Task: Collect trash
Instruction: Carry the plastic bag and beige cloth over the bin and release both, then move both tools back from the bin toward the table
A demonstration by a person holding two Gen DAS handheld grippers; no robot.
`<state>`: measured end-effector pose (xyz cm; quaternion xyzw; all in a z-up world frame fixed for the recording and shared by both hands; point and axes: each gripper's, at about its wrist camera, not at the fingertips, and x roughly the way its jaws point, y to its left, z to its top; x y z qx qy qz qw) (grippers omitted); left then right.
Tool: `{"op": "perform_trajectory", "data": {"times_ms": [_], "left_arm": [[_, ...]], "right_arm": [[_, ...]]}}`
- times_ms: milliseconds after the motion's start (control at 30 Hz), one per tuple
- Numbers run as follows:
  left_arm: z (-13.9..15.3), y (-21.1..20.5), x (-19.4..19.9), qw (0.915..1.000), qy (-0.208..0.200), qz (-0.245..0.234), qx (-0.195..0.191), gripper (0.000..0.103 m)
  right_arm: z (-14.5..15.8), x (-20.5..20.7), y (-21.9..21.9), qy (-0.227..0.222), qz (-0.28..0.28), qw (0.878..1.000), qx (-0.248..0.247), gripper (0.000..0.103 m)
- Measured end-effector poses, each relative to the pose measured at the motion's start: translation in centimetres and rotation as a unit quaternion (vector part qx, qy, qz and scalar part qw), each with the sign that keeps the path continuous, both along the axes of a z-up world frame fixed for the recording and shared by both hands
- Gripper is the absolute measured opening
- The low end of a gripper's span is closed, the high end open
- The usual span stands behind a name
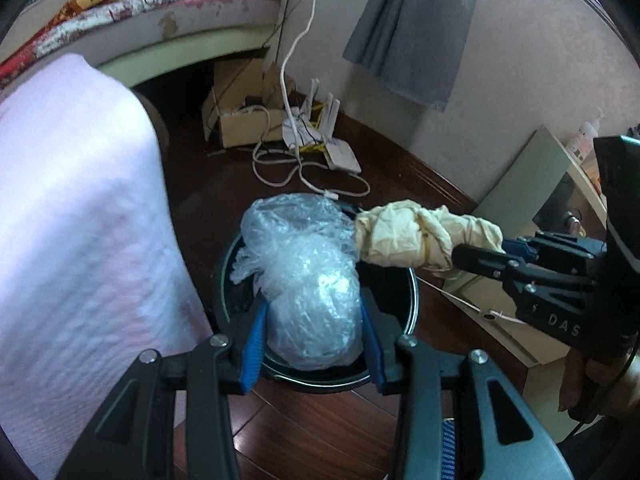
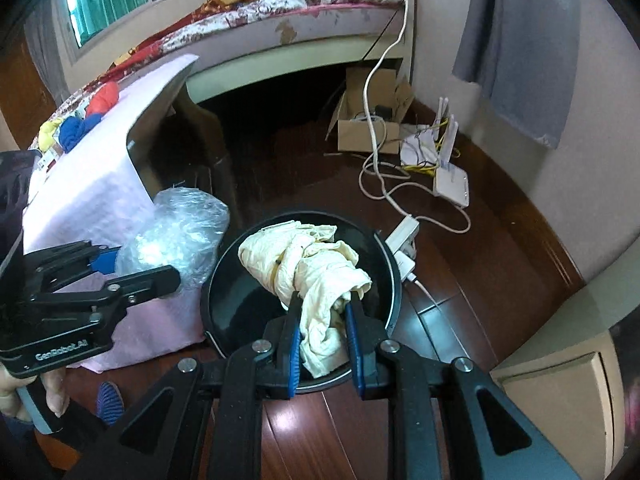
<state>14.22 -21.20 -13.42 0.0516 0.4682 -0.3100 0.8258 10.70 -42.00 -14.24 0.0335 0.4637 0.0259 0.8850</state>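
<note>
Left gripper (image 1: pixel 314 320), clamped on a crumpled clear bubble-wrap bundle (image 1: pixel 304 280), holds it above the round black trash bin (image 1: pixel 414 300), apparently for dropping in. Right gripper (image 2: pixel 322 324), closed on a wadded cream cloth rag (image 2: pixel 308 264), suspends it over the bin's opening. Beyond the bin lie a white cable (image 1: pixel 304 168) and an open cardboard box (image 1: pixel 240 120).

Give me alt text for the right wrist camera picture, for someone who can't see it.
The right tool grips a crumpled cream cloth above a round black trash bin on a dark wooden floor. At left, the left tool holds a bundle of clear plastic wrap beside the bin; a bed and a cardboard box sit behind.
</note>
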Motion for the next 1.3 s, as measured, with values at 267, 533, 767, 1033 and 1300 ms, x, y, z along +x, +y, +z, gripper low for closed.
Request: {"op": "perform_trajectory", "data": {"times_ms": [267,533,767,1033,1300], "left_arm": [[-1.7,0.7,0.6,0.9995,0.007,0.03,0.003,0.088],[-1.0,3.4,-0.6,0.9963,-0.014,0.081,0.027,0.095],[1.3,5.3,-1.8,0.9946,-0.033,0.095,0.026,0.098],[4.7,7.6,-3.7,0.9908,-0.071,0.113,0.025,0.098],[7.2,10.6,-4.6,0.9856,-0.094,0.139,0.017,0.098]], "right_arm": [[-4.2,3.0,0.2,0.054,0.009,0.998,-0.041,0.091],[-3.4,2.2,-1.7,0.058,-0.04,0.997,-0.035,0.103],[0.4,0.4,0.2,0.022,-0.034,0.998,-0.043,0.103],[4.4,-1.4,2.3,-0.018,-0.035,0.998,-0.039,0.103],[7.0,-2.5,5.4,-0.045,-0.027,0.998,-0.031,0.103]]}}
